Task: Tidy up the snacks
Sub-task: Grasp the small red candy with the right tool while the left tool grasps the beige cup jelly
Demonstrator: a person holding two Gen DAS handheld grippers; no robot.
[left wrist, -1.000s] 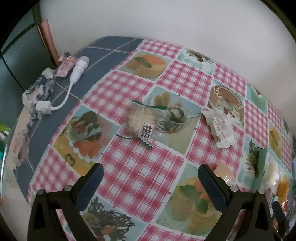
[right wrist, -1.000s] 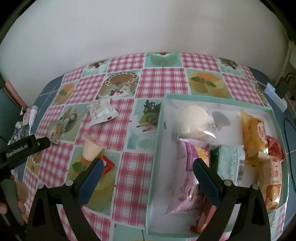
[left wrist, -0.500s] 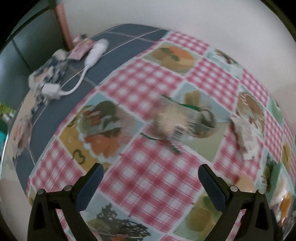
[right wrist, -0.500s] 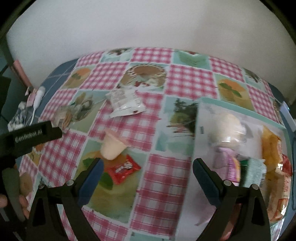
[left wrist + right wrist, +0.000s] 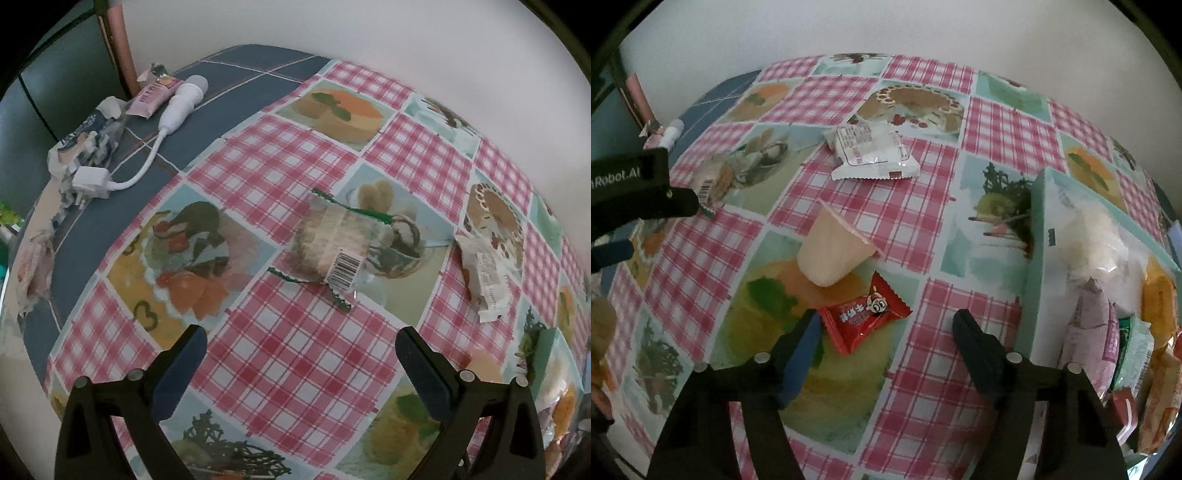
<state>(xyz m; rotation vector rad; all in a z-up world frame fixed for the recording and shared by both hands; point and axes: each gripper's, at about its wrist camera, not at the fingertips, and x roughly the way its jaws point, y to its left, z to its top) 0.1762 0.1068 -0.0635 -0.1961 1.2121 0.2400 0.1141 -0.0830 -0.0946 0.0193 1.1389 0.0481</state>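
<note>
My left gripper point(image 5: 299, 347) is open and empty, just short of a clear snack pack with green edges and a barcode point(image 5: 332, 243). A white wrapped snack point(image 5: 484, 273) lies to its right. My right gripper point(image 5: 886, 328) is open, with a red candy packet point(image 5: 862, 317) lying between its fingertips on the table. A peach jelly cup point(image 5: 831, 251) lies on its side just beyond, and the white wrapped snack point(image 5: 871, 151) lies farther back. A mint-green box point(image 5: 1039, 258) at the right holds several snacks.
A white charger with cable point(image 5: 162, 122), a pink tube point(image 5: 151, 98) and crumpled wrappers point(image 5: 85, 144) lie on the blue far-left part of the table. A wall runs behind the table. The left gripper's body point(image 5: 631, 192) shows at the left of the right wrist view.
My left gripper has moved forward towards the barcode pack. My right gripper has swung left from over the box and dropped towards the red candy packet and jelly cup.
</note>
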